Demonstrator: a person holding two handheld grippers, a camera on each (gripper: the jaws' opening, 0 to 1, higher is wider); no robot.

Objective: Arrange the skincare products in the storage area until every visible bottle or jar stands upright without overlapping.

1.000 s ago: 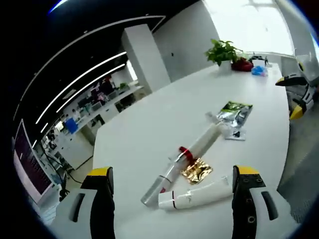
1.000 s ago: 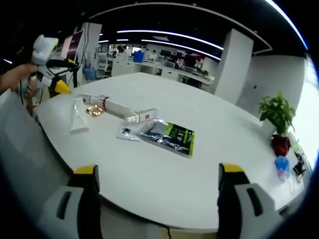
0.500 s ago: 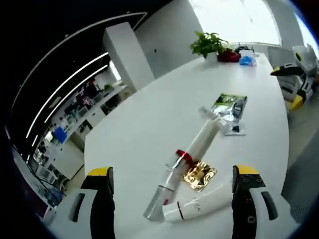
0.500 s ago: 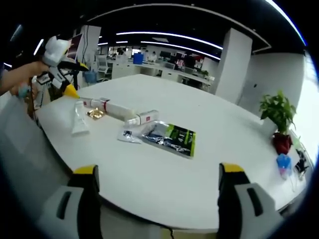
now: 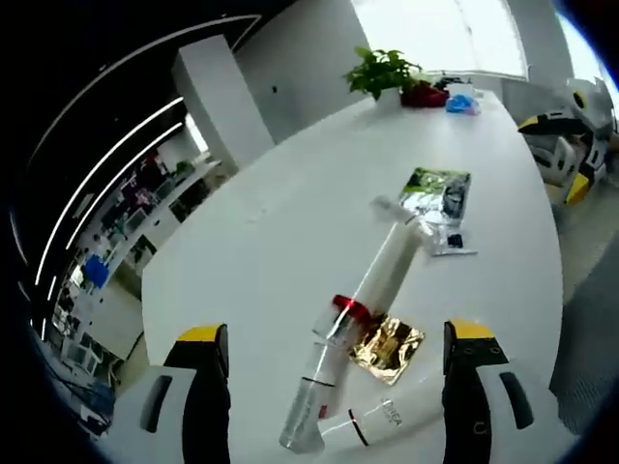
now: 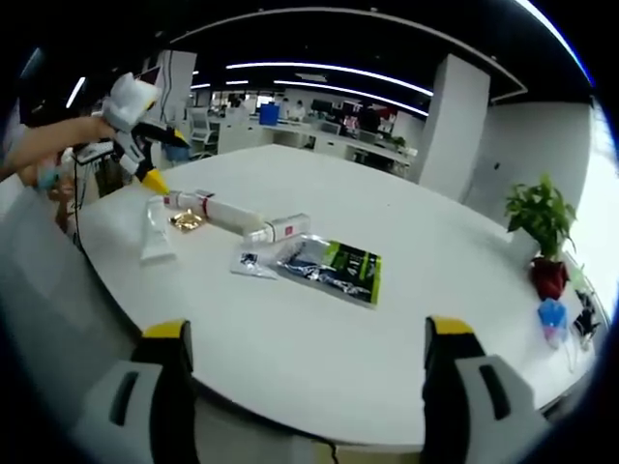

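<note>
Left gripper view: the left gripper [image 5: 337, 387] hung over the near end of a white table [image 5: 271, 213], jaws spread wide and holding nothing. Between the jaws lay a clear bottle [image 5: 311, 396] on its side, end to end with a long white tube [image 5: 387, 266] wearing a red band. Just toward the right jaw sat a gold foil sachet [image 5: 387, 346], and a white squeeze tube [image 5: 397, 418] lay flat close to that jaw. Farther ahead, a green-and-black pouch [image 5: 433, 188] lay flat; a potted plant [image 5: 387, 72] stood at the table's far end, by bright windows. Left of the left jaw: dark open-plan office, ceiling light strips.

Right gripper view: the right gripper [image 6: 302, 387] was also spread and empty, well apart from the products, which lay ahead and left of its jaws.
</note>
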